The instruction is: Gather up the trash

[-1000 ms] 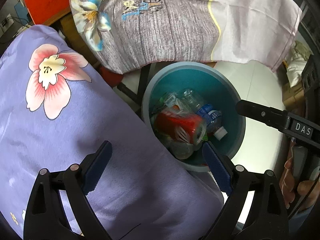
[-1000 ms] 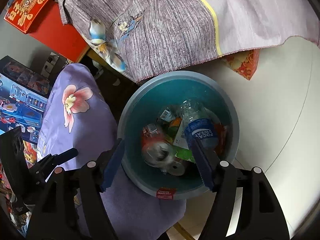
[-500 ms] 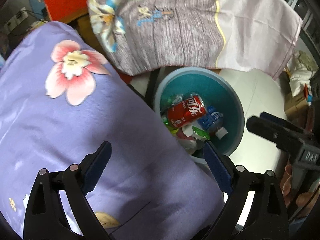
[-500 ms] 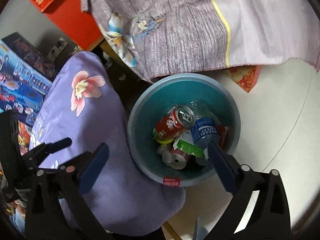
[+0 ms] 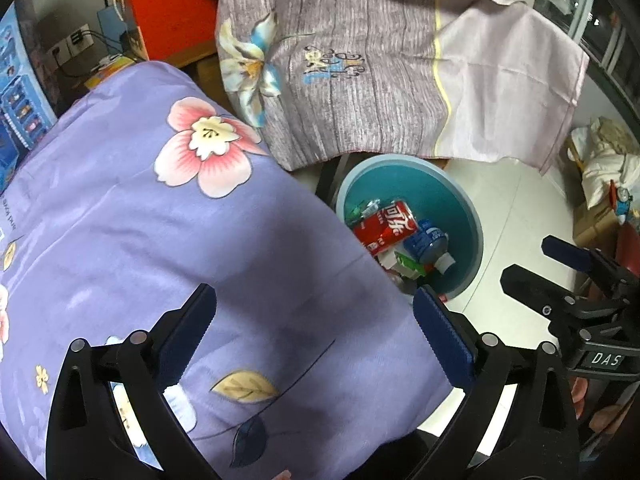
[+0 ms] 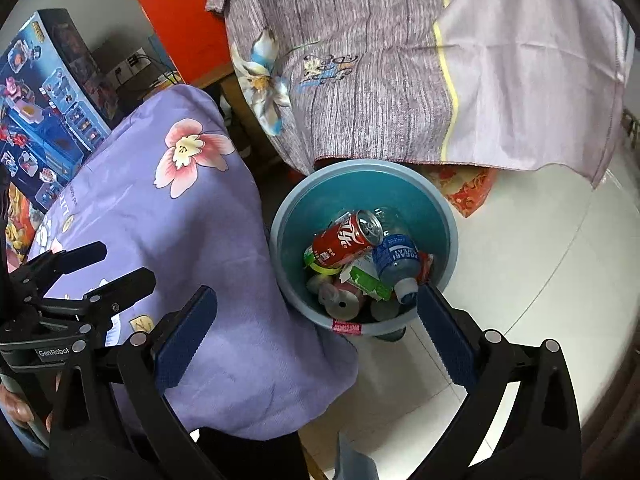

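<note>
A blue-green trash bin [image 5: 476,232] [image 6: 450,224] stands on the white floor. Inside lie a red soda can [image 5: 386,226] [image 6: 344,240], a blue-labelled plastic bottle [image 5: 430,242] [image 6: 396,258], a green and white carton [image 6: 366,278] and other cans. My left gripper [image 5: 312,296] hovers over the purple flowered cloth [image 5: 160,260], left of the bin; its jaws are opening with nothing between them. My right gripper [image 6: 316,292] is open and empty, above the bin's near rim.
A grey and pink cloth [image 6: 400,72] drapes over furniture behind the bin and overhangs its far rim. The purple cloth [image 6: 180,220] touches the bin's left side. Toy boxes [image 6: 44,92] and a red cabinet [image 5: 168,4] stand at the back left. White floor [image 6: 520,280] lies to the right.
Both grippers have pulled up and back from the bin, which looks smaller now. The right jaws spread wider, and the red can and bottle now lie loose on the trash.
</note>
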Demonstrator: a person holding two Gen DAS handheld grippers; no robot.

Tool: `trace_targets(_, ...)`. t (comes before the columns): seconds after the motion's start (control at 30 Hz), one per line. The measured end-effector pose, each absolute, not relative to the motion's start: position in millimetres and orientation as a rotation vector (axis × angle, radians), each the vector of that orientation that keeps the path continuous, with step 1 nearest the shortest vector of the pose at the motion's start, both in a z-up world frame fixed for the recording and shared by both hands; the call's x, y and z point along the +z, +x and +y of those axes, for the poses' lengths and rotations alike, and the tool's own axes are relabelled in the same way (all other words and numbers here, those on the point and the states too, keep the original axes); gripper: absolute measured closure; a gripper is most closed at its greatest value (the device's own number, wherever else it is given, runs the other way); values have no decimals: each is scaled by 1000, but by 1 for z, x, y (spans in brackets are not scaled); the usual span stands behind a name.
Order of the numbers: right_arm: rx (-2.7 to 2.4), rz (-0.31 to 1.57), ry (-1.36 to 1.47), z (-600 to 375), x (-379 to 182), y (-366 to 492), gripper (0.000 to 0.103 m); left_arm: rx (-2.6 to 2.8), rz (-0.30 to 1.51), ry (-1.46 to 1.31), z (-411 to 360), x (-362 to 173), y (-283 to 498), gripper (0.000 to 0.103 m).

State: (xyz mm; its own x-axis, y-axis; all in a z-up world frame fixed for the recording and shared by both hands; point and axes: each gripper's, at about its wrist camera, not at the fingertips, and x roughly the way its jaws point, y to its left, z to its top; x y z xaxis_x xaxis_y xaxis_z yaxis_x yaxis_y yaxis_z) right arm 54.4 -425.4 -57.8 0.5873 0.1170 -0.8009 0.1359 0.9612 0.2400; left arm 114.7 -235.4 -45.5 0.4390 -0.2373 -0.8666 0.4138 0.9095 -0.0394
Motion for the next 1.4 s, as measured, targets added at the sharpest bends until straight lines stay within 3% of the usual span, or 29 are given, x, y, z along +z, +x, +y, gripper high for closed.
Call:
trace_targets(0.97, -4, 845, 172, -377, -14, 4, 7, -309, 919, 148, -175, -4, 52, 4)
trace_targets(1.4, -17, 880, 189, -384, -28, 7, 7, -295, 928, 140, -175, -10, 54, 4)
